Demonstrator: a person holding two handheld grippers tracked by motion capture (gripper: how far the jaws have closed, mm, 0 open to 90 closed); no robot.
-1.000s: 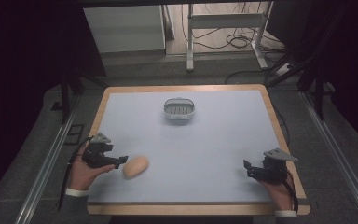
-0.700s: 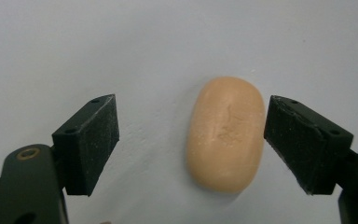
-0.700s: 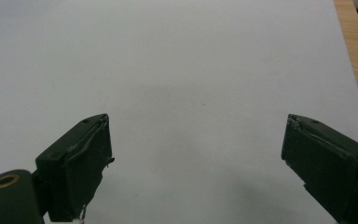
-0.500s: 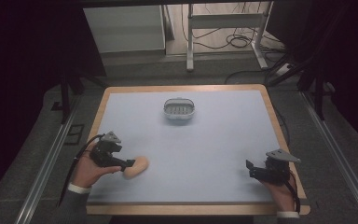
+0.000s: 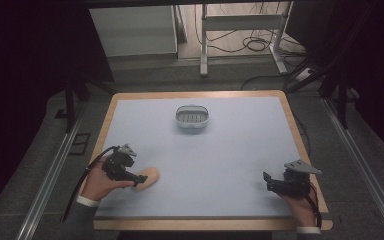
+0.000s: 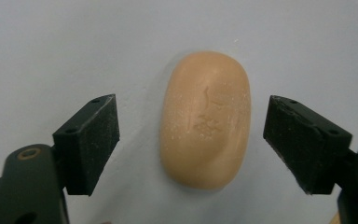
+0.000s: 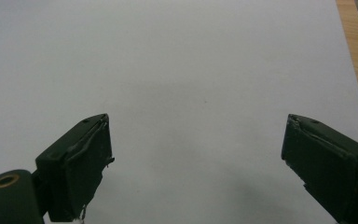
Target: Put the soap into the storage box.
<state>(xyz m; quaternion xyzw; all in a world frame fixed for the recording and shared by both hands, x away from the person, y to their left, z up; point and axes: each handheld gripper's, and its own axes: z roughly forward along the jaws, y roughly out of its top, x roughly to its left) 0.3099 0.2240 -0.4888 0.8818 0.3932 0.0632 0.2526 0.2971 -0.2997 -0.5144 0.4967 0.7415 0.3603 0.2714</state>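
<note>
A tan oval bar of soap [image 6: 206, 119] lies flat on the white table top near the front left [image 5: 146, 178]. My left gripper [image 5: 139, 178] straddles it, one black pad on each side with a gap to the soap. Its jaws have just been closing, with the soap between them and untouched. My right gripper [image 5: 268, 182] rests at the front right, open, and its jaws [image 7: 193, 163] have only bare table between them.
A small white soap dish [image 5: 192, 117] with a slotted floor stands at the middle back of the table. The table's wooden rim [image 5: 301, 145] frames the white surface. Beyond it are dark floor, metal rails and a stand with cables.
My left gripper has slid right, over the soap, so its jaws now flank the bar. The right gripper has stayed in place.
</note>
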